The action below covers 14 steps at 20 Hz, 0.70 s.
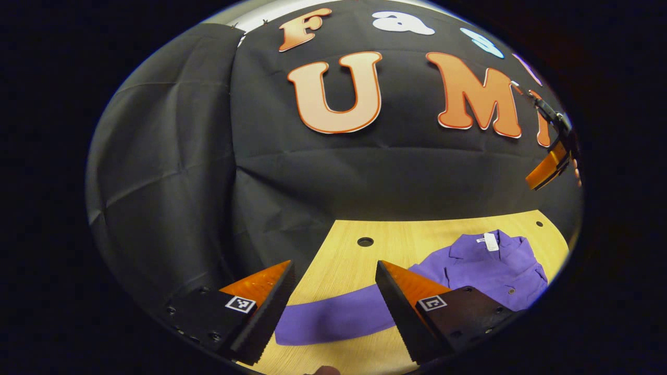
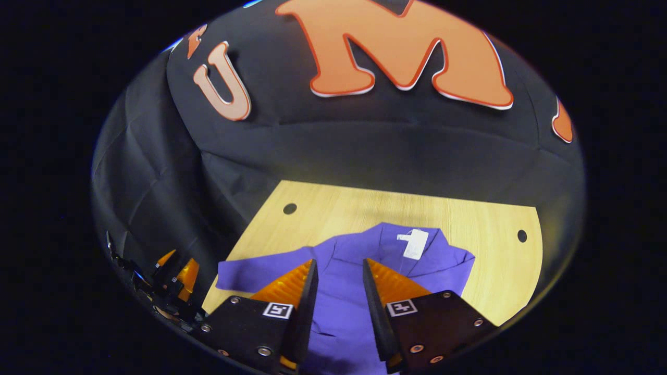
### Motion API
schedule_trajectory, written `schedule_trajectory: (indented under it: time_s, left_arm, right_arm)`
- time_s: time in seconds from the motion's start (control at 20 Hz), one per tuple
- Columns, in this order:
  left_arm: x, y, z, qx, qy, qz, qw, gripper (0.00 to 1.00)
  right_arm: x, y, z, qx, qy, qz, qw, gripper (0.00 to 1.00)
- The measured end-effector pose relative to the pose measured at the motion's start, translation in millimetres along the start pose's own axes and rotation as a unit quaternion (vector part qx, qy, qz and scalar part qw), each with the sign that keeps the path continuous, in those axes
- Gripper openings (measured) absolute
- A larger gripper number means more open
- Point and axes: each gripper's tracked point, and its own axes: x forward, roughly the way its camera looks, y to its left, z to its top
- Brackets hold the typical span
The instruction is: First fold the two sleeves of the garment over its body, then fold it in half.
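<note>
Purple garment (image 2: 344, 281) lying flat on light wooden table (image 2: 469, 219), collar end toward the booth wall, white neck label (image 2: 414, 244) showing inside the collar. In right gripper view: one sleeve (image 2: 260, 271) stretched out sideways across the tabletop toward the table's left edge, not folded over the body; opposite shoulder ending near the table's right part, its sleeve not made out. Round holes in tabletop near the far corners (image 2: 289, 209). Right gripper (image 2: 338, 291) held above the garment's body, jaws released with a clear gap between them, purple cloth seen through the gap, nothing pinched; contact with the fabric cannot be told. Left gripper (image 1: 333, 302) poised over the outstretched sleeve (image 1: 333, 317), jaws spread wide, sleeve band passing across the gap below the fingers, no grasp. In left gripper view: garment's collar and label (image 1: 491, 241) lying to the right, buttons visible on the front. Other gripper seen far off at the right edge of left gripper view (image 1: 552, 161), raised above the table. Black cloth wall (image 1: 365, 177) behind the table.
</note>
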Motion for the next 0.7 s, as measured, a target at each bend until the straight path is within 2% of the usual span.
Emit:
schedule_trajectory:
  time_s: [0.1, 0.15, 0.2, 0.3, 0.4, 0.55, 0.7]
  left_arm:
    - [5.0, 6.6, -9.0, -0.01, 0.032, 0.004, 0.999, 0.97]
    - [8.6, 7.6, -14.3, -0.015, 0.048, 0.003, 0.999, 0.97]
    - [9.7, 10.1, -21.4, -0.023, 0.07, 0.003, 0.997, 0.97]
    - [16.6, 13.8, -35.5, -0.041, 0.12, 0.006, 0.992, 0.97]
    - [21.9, 16.4, -52.0, -0.074, 0.173, 0.007, 0.982, 0.98]
    - [32.8, 20.3, -78.4, -0.118, 0.247, 0.004, 0.962, 0.98]
    - [42.1, 28.6, -109.1, -0.114, 0.314, 0.01, 0.943, 0.99]
  right_arm:
    - [-19.5, -9.2, 19.2, 0.0, -0.044, 0.0, 0.999, 0.55]
    - [-30.1, -16.4, 29.0, 0.003, -0.068, -0.004, 0.998, 0.7]
    - [-40.3, -24.6, 36.0, 0.008, -0.091, -0.009, 0.996, 0.79]
    - [-64.0, -44.4, 45.9, 0.015, -0.128, -0.025, 0.991, 0.88]
    - [-87.7, -69.3, 47.5, 0.016, -0.158, -0.047, 0.986, 0.93]
    - [-120.8, -105.5, 42.1, 0.024, -0.191, -0.082, 0.978, 0.95]
    - [-153.2, -137.7, 33.7, 0.026, -0.223, -0.115, 0.968, 0.94]
